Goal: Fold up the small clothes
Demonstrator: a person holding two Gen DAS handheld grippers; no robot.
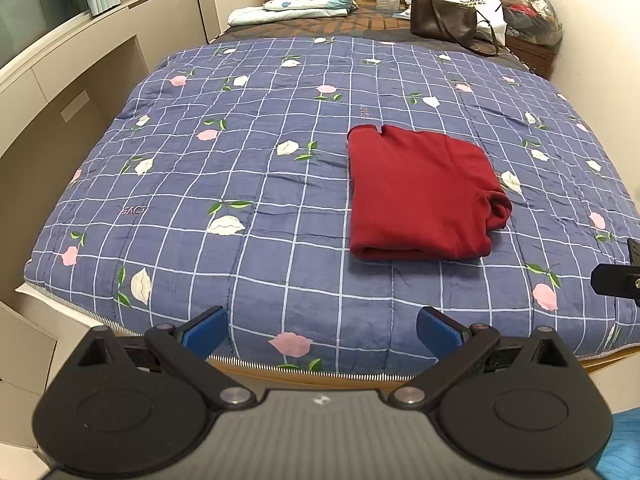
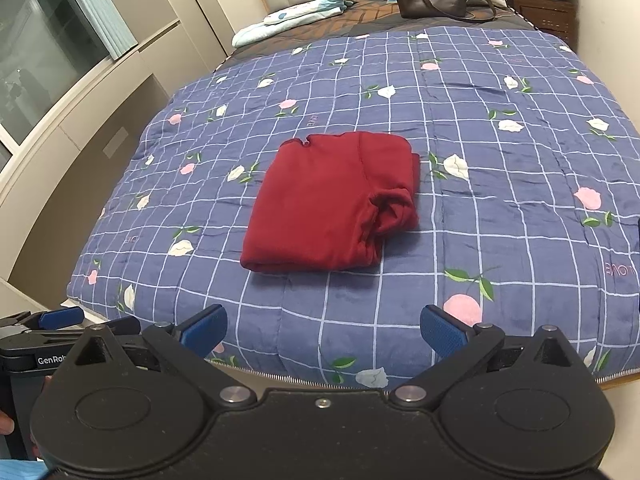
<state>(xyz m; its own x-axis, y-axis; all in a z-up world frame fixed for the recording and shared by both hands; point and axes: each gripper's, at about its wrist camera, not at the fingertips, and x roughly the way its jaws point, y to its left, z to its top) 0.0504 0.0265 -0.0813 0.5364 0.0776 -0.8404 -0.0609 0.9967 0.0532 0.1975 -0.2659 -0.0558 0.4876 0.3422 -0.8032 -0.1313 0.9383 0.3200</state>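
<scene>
Garment [image 1: 416,196] folded, mid-quilt [image 1: 240,184], open quilt around; left claw [image 1: 322,330], right claw [image 2: 324,330] spread apart, empty, at near edge.

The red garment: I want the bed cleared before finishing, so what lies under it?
The folded red garment rests directly on the blue checked floral quilt. Nothing pokes out around its edges; anything beneath or within its folds is hidden.

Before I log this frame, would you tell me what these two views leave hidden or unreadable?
- Red garment: its underside and inner layers are hidden by its own top fold, in both views.
- Right gripper: in the left wrist view the frame edge cuts off all but a black part.
- Brown handbag: it hides the lower part of the white bag behind it, whose lettering is too small to read.
- Left gripper: open, holding nothing.
</scene>
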